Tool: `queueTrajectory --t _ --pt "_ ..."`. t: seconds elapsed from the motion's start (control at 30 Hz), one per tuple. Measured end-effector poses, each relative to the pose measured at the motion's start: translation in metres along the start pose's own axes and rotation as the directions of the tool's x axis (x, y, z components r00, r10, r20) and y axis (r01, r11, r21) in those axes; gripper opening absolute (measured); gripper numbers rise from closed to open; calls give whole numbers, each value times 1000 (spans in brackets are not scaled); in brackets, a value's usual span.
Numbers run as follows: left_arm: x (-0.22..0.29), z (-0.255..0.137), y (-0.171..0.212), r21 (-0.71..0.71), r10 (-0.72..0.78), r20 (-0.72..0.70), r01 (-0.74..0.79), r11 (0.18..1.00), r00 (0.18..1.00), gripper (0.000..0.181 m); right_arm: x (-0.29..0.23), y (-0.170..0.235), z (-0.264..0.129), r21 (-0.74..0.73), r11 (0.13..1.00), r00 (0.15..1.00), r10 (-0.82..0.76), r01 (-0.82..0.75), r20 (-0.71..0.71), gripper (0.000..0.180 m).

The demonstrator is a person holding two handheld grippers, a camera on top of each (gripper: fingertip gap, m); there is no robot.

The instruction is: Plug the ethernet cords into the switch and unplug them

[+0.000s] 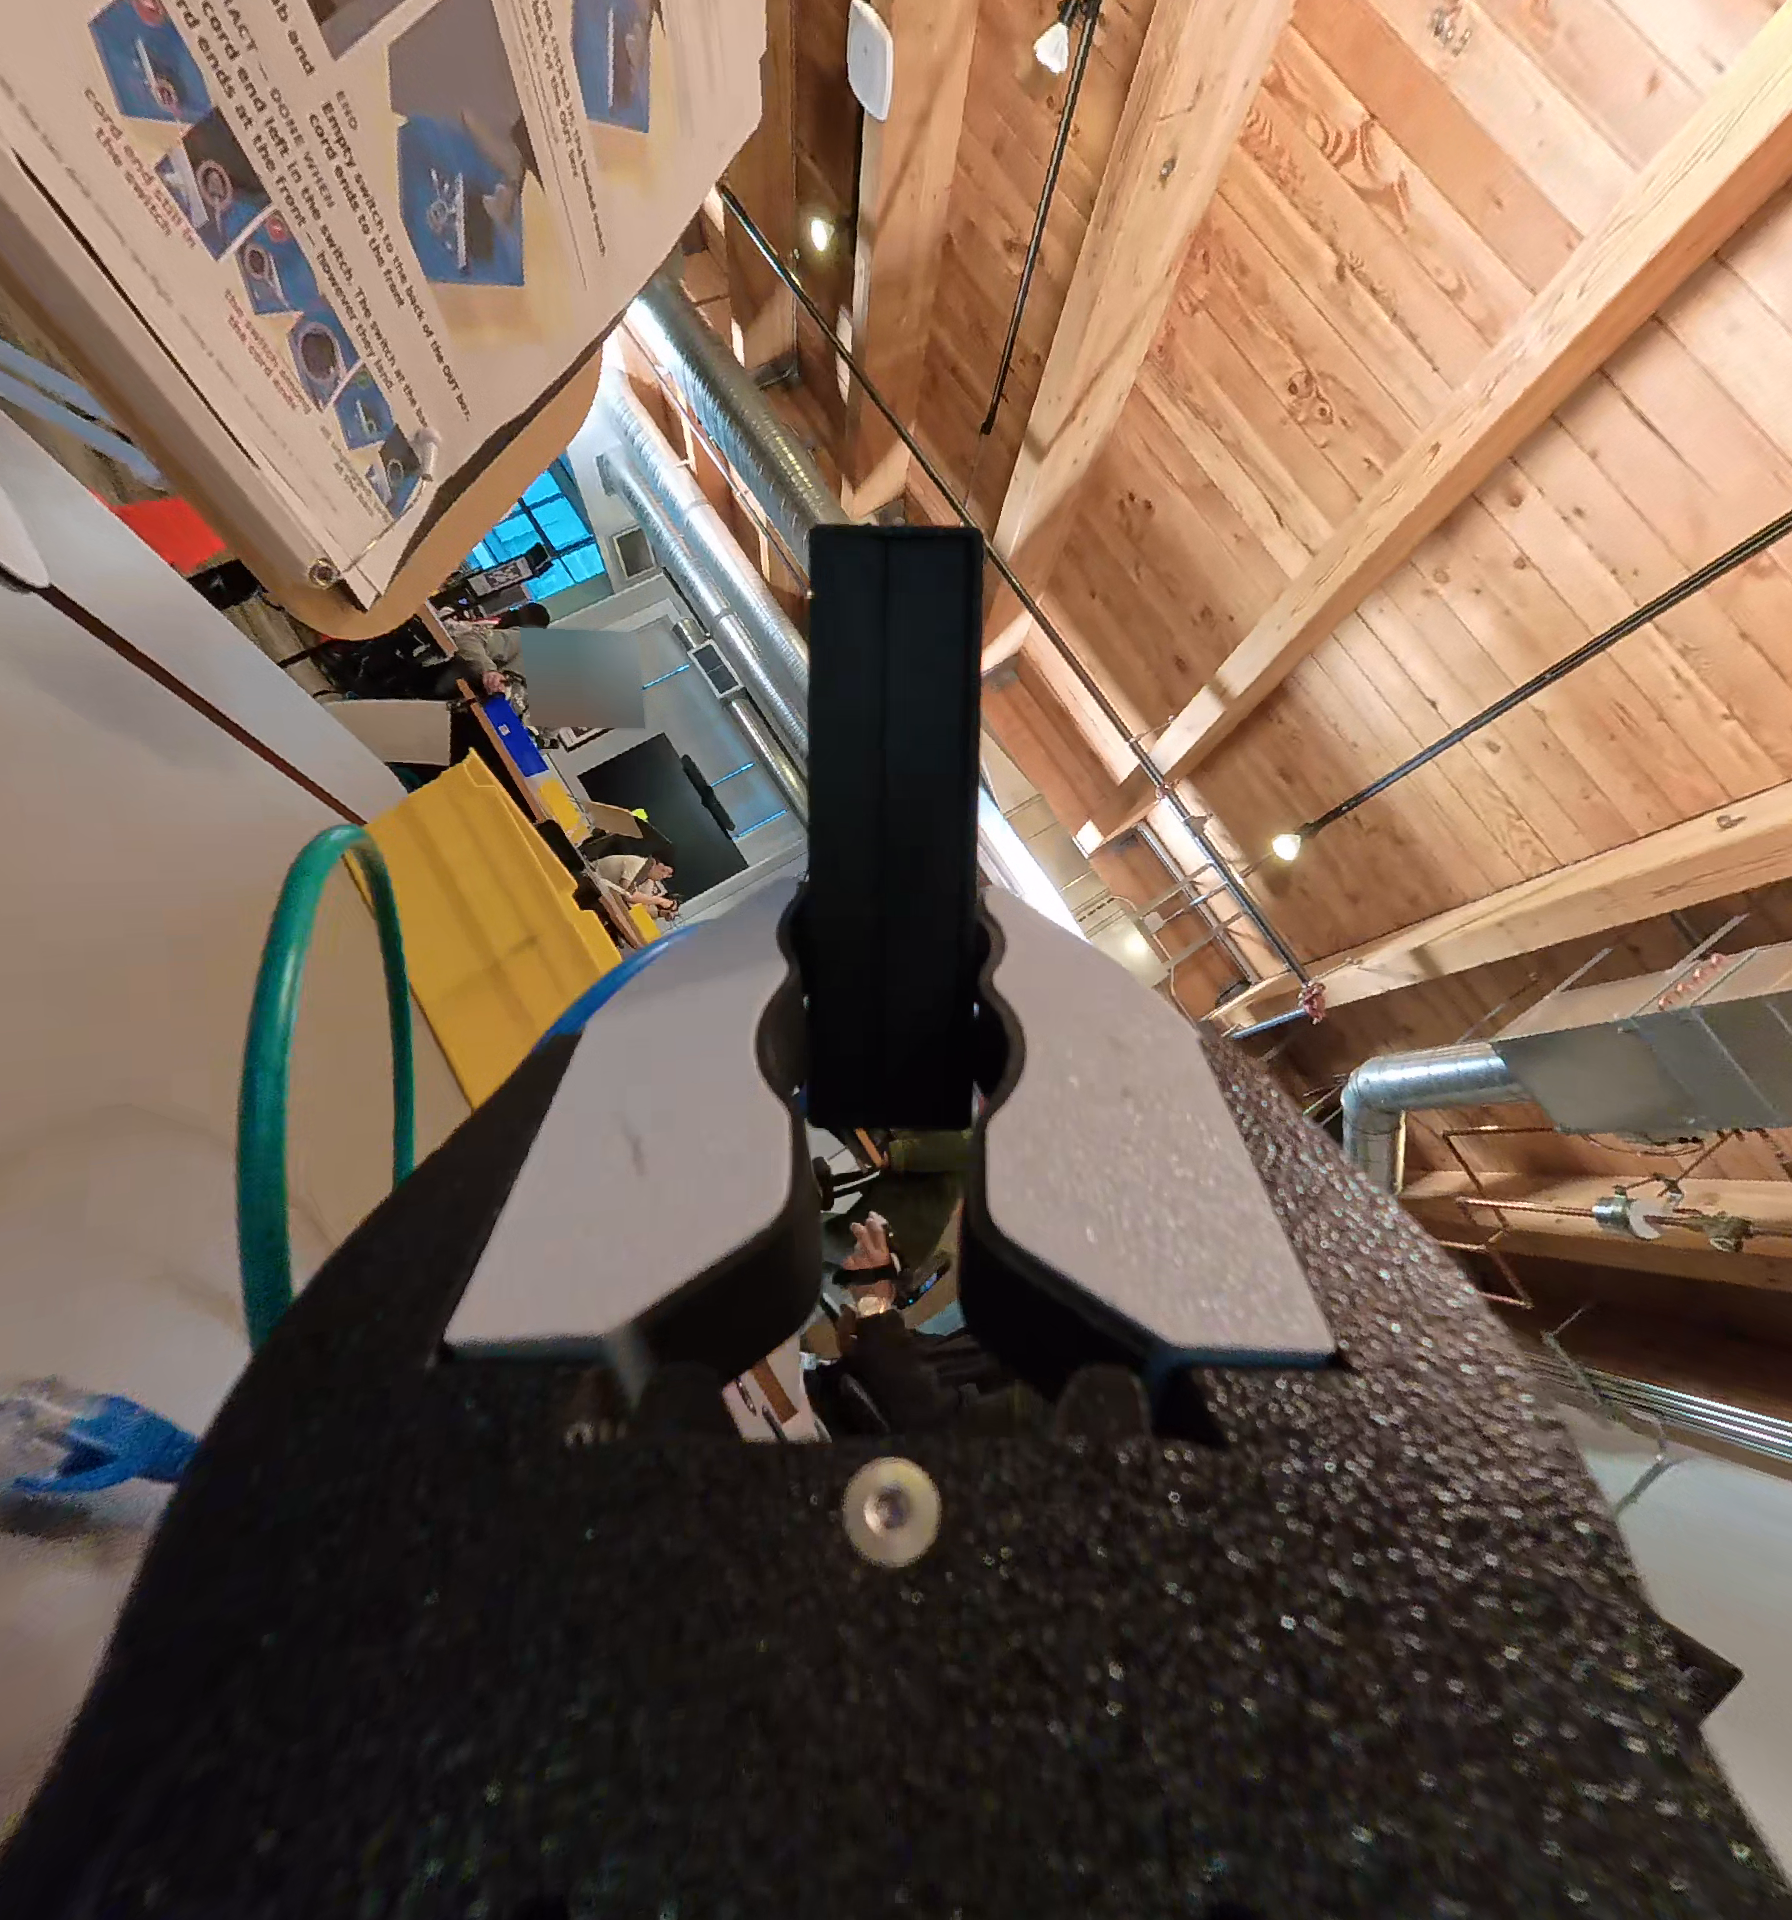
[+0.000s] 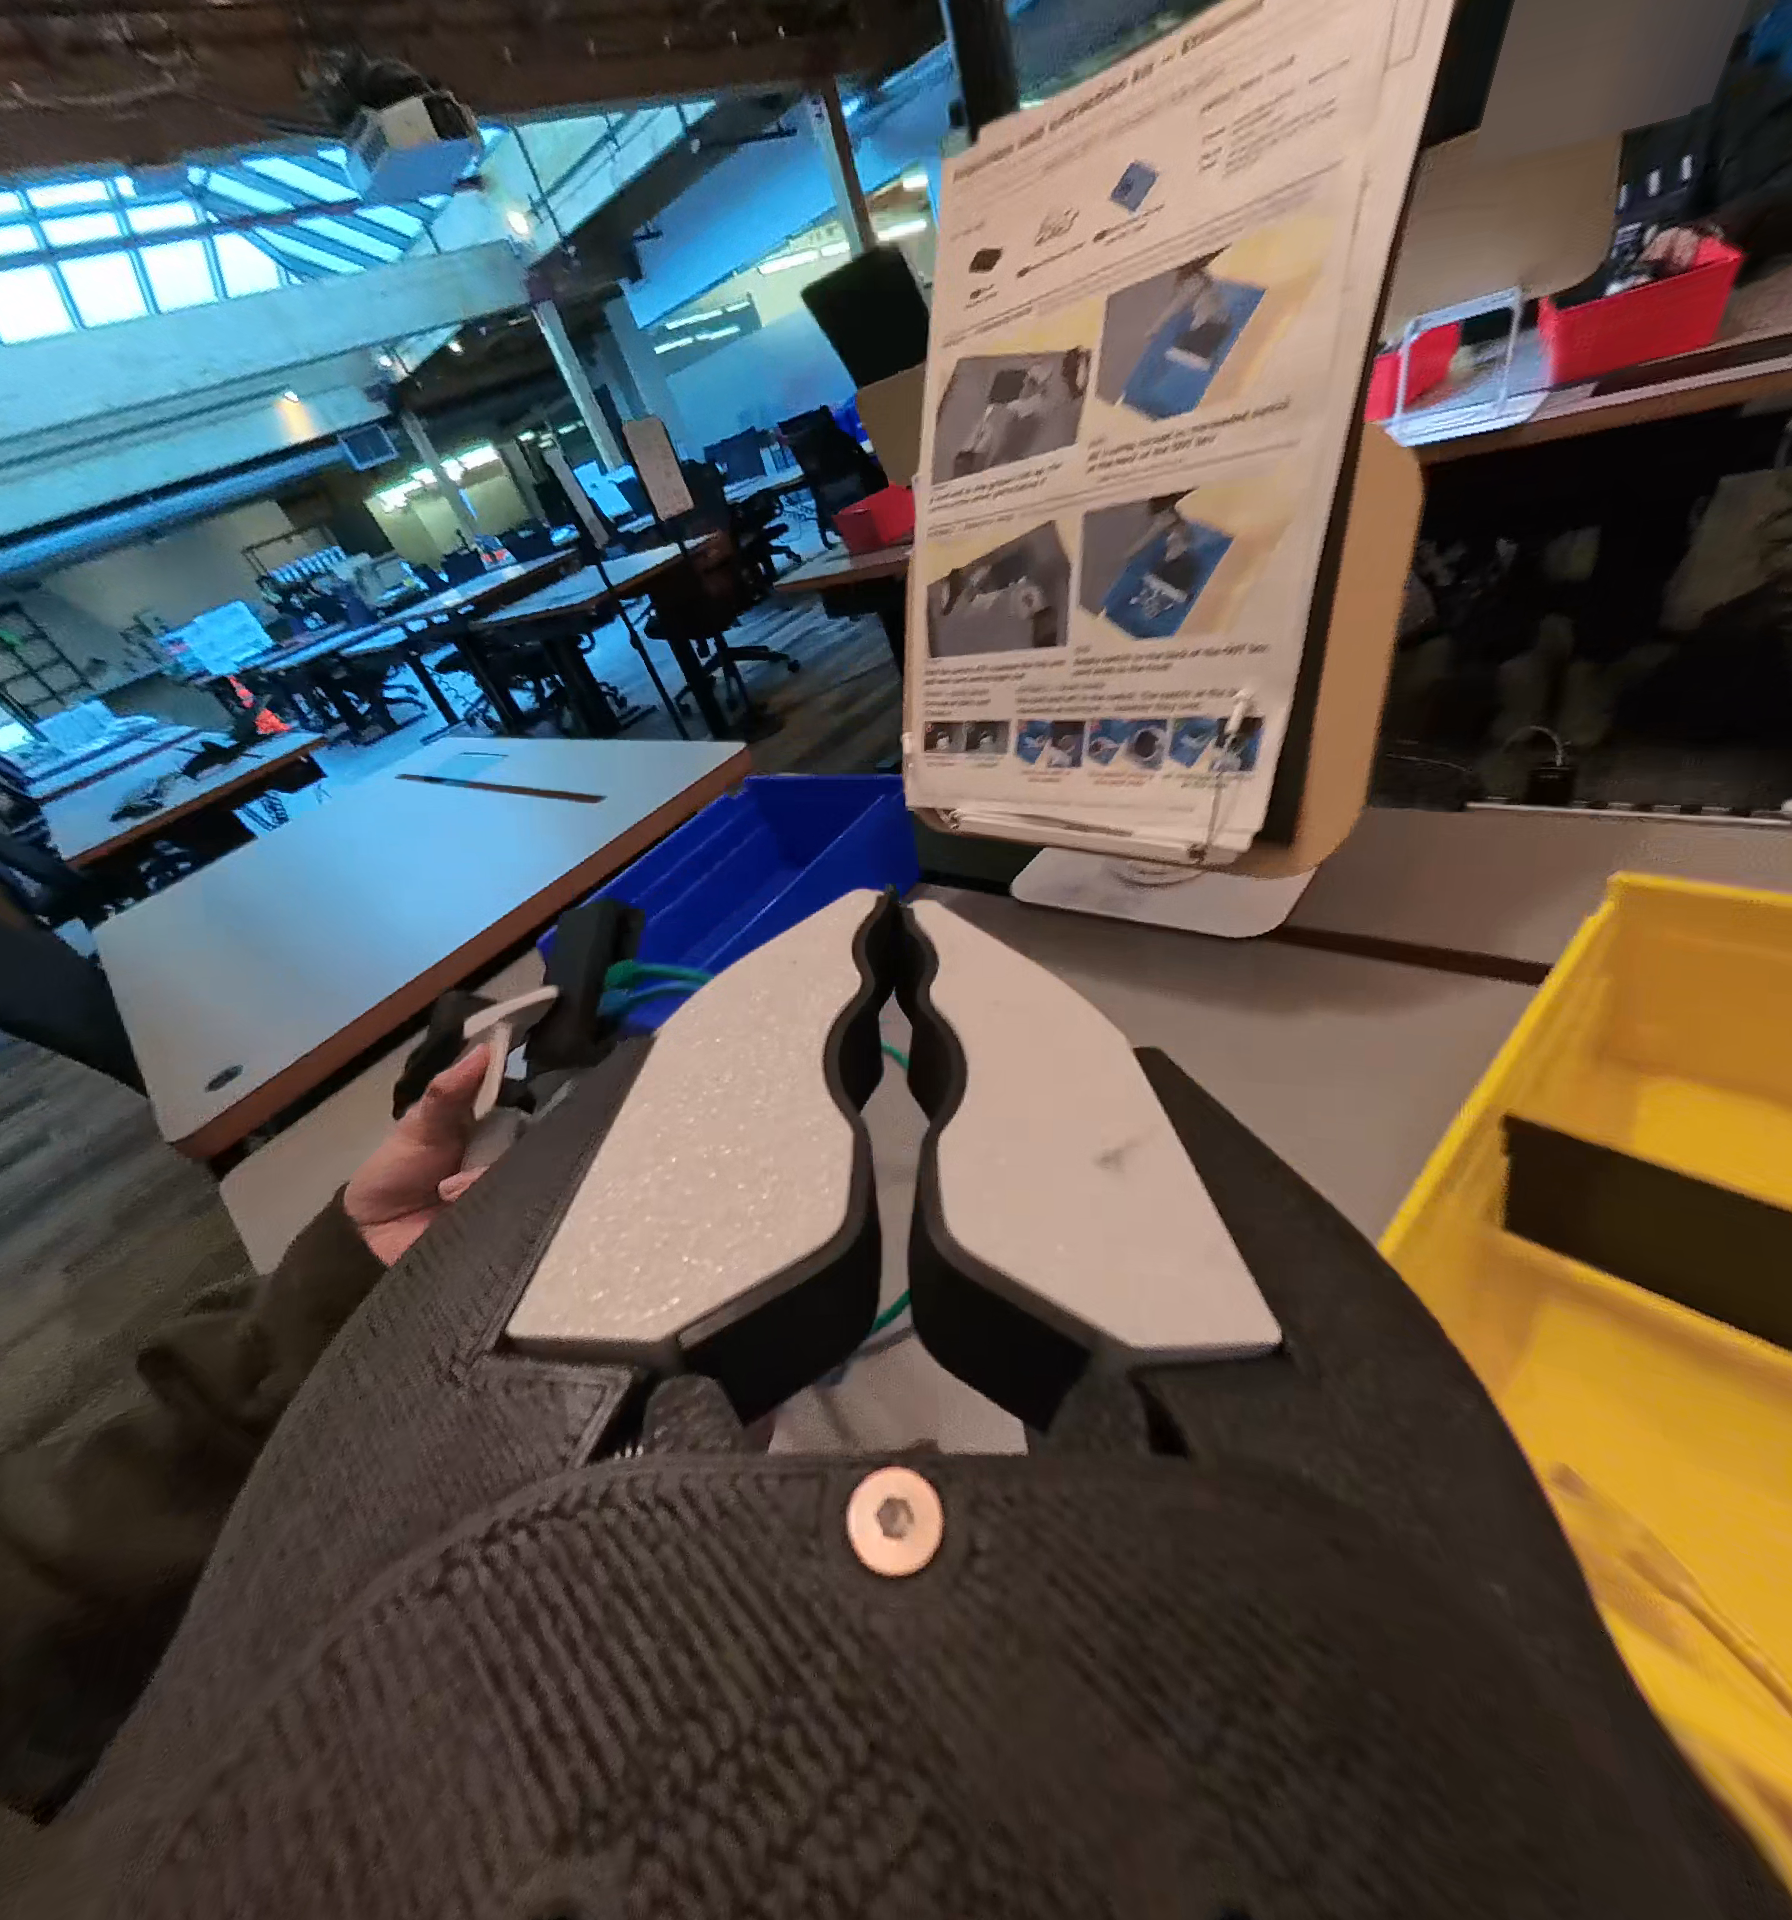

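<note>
In the left wrist view my left gripper (image 1: pixel 892 935) is shut on the black box-shaped switch (image 1: pixel 892 779) and holds it up, tilted toward the ceiling. A green ethernet cord (image 1: pixel 268 1039) loops at the left. A blue cord's plug (image 1: pixel 92 1439) lies blurred on the white table at the lower left. My right gripper (image 2: pixel 897 920) is shut, fingertips almost touching, with nothing seen between the tips. A stretch of green cord (image 2: pixel 894 1051) shows through the gap behind its fingers. In the right wrist view the switch (image 2: pixel 596 966) is held at the left, with green and blue cords running from it.
A yellow bin (image 2: pixel 1650 1195) with a black insert (image 2: pixel 1681 1216) stands at the right; it also shows in the left wrist view (image 1: pixel 497 935). A blue bin (image 2: pixel 767 862) sits behind the grippers. An instruction sheet on a stand (image 2: pixel 1131 468) rises at the back. A person's hand (image 2: pixel 404 1164) holds the left gripper.
</note>
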State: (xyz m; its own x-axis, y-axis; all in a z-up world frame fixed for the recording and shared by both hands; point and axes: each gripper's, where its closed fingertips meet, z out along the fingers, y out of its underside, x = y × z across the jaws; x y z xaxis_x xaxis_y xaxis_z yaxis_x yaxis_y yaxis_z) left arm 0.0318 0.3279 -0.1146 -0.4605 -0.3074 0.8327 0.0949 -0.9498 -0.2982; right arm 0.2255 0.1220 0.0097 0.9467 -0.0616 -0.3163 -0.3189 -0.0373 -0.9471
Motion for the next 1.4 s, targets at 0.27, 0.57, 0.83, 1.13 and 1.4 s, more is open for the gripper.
queueTrajectory --t 0.27,0.57,0.83,1.13,1.4 --pt "-8 3 10 -40 -16 7 16 999 1000 27 50 36 -11 -405 914 999 44 -29 28 1" --pt "-22 1 14 -60 -30 22 31 998 999 27 185 212 -141 -705 663 783 -288 -253 -551 66" --pt "-21 6 28 -105 -25 17 27 994 1000 27 197 235 -139 -719 639 808 -253 -274 -532 6" --pt "-21 6 29 -112 -28 9 29 993 1000 27 201 52 -93 -660 708 641 -633 252 -434 6" --pt "-15 8 31 -128 -19 -15 17 992 1000 29 238 10 -62 -469 772 556 -635 429 -537 6"
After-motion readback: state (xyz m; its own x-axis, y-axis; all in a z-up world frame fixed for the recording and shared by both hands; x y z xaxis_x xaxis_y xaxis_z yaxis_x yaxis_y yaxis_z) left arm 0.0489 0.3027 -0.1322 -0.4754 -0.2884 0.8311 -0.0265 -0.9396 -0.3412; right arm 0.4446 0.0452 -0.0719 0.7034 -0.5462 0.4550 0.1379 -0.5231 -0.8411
